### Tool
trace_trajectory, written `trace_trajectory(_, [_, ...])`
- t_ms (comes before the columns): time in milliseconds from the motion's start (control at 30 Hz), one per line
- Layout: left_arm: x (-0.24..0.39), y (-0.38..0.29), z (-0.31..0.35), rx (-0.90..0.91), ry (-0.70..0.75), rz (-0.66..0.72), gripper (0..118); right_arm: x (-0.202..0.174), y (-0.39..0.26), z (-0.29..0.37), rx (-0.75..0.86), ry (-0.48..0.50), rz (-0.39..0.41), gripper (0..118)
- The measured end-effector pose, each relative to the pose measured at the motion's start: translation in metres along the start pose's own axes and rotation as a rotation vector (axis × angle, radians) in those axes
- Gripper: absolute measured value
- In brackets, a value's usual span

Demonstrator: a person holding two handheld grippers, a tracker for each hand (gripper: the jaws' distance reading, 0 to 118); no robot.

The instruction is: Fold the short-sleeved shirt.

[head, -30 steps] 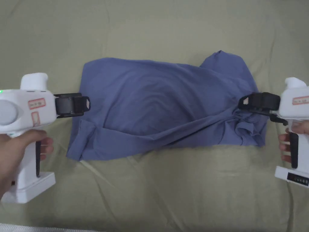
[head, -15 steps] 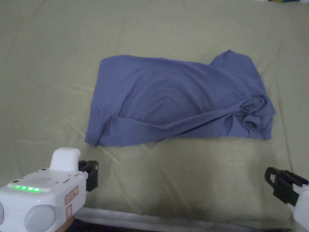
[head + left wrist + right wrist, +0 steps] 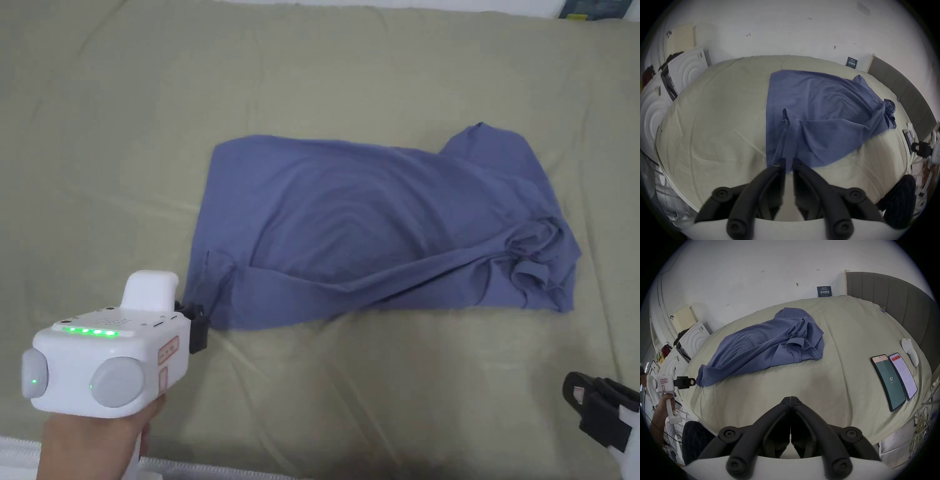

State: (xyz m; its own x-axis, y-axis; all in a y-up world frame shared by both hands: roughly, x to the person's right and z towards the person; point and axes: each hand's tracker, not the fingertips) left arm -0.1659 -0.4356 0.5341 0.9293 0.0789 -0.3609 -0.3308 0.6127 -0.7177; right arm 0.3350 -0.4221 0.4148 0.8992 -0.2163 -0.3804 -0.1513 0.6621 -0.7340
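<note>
1. A blue shirt (image 3: 387, 225) lay half folded and rumpled on a pale green bedsheet (image 3: 375, 387), its bunched sleeve toward the right.
2. Two phones (image 3: 893, 381) with lit screens and a white remote (image 3: 910, 353) rested on the sheet to the right, well apart from the shirt; a grey headboard (image 3: 899, 301) stood behind them.
3. The left gripper (image 3: 788, 164) sat at the shirt's near left corner, jaws slightly spread with a narrow gap, tips just at the cloth edge.
4. The right gripper (image 3: 791, 400) hung over bare sheet, jaws pressed together, well apart from the shirt.
5. Red-bordered labels on the left gripper were too small to read.
</note>
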Motion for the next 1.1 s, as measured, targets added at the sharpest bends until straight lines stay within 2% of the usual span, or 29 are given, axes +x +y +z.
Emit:
trace_trajectory(33, [-0.004,0.002,-0.007,-0.032,0.008,0.033,34,0.001,0.003,-0.003,0.003,-0.001,-0.008,0])
trace_trajectory(100, [-0.008,0.002,-0.024,-0.050,0.035,0.080,108,0.004,0.008,-0.007,0.003,0.008,-0.020,0])
trace_trajectory(133, [-0.009,0.002,-0.030,-0.045,0.033,0.086,118,0.004,0.010,-0.010,0.003,0.008,-0.021,0])
trace_trajectory(267, [-0.017,0.014,-0.070,-0.163,0.110,0.138,118,0.004,0.019,-0.021,-0.005,-0.004,-0.009,0])
trace_trajectory(400, [0.001,0.012,-0.075,-0.130,0.180,0.123,118,0.007,0.032,-0.036,-0.009,-0.038,0.007,0])
trace_trajectory(433, [0.007,0.012,-0.069,-0.133,0.184,0.096,112,0.008,0.036,-0.041,-0.009,-0.056,0.012,5])
trace_trajectory(467, [0.012,0.012,-0.068,-0.133,0.169,0.097,105,0.012,0.041,-0.047,-0.003,-0.087,0.012,20])
trace_trajectory(500, [0.015,0.014,-0.067,-0.139,0.168,0.098,98,0.016,0.046,-0.054,-0.001,-0.091,-0.003,52])
trace_trajectory(533, [0.016,0.017,-0.066,-0.140,0.160,0.099,83,0.021,0.052,-0.063,-0.011,-0.089,-0.021,98])
trace_trajectory(567, [0.016,0.021,-0.060,-0.145,0.132,0.088,71,0.026,0.058,-0.073,-0.024,-0.086,-0.044,118])
trace_trajectory(600, [0.016,0.024,-0.058,-0.133,0.105,0.081,58,0.032,0.063,-0.083,-0.028,-0.076,-0.056,118])
trace_trajectory(633, [0.017,0.025,-0.056,-0.122,0.123,0.088,35,0.035,0.068,-0.091,-0.026,-0.073,-0.064,118])
trace_trajectory(667, [0.016,0.028,-0.054,-0.100,0.099,0.088,27,0.038,0.075,-0.101,-0.018,-0.079,-0.061,118])
trace_trajectory(767, [0.009,0.037,-0.046,-0.048,0.026,0.188,23,0.045,0.095,-0.126,-0.045,-0.086,-0.097,118])
trace_trajectory(800, [0.010,0.040,-0.048,-0.055,0.006,0.204,17,0.047,0.098,-0.134,-0.047,-0.084,-0.116,118])
trace_trajectory(867, [0.013,0.046,-0.046,-0.035,-0.024,0.231,15,0.047,0.105,-0.150,-0.051,-0.101,-0.137,118])
trace_trajectory(933, [0.014,0.049,-0.050,-0.030,-0.006,0.243,14,0.042,0.107,-0.169,-0.105,-0.154,-0.125,118])
trace_trajectory(967, [0.015,0.054,-0.052,-0.030,0.004,0.243,14,0.037,0.107,-0.177,-0.164,-0.173,-0.087,118])
trace_trajectory(1000, [0.015,0.055,-0.055,-0.042,0.007,0.240,13,0.029,0.106,-0.181,-0.200,-0.185,-0.051,114])
trace_trajectory(1033, [0.016,0.054,-0.057,-0.056,0.022,0.236,13,0.018,0.104,-0.182,-0.200,-0.277,0.013,108])
trace_trajectory(1067, [0.017,0.052,-0.058,-0.060,0.040,0.217,12,0.013,0.103,-0.177,-0.153,-0.247,0.052,103])
trace_trajectory(1100, [0.015,0.052,-0.065,-0.064,0.053,0.201,12,0.012,0.103,-0.171,-0.130,-0.191,0.034,88])
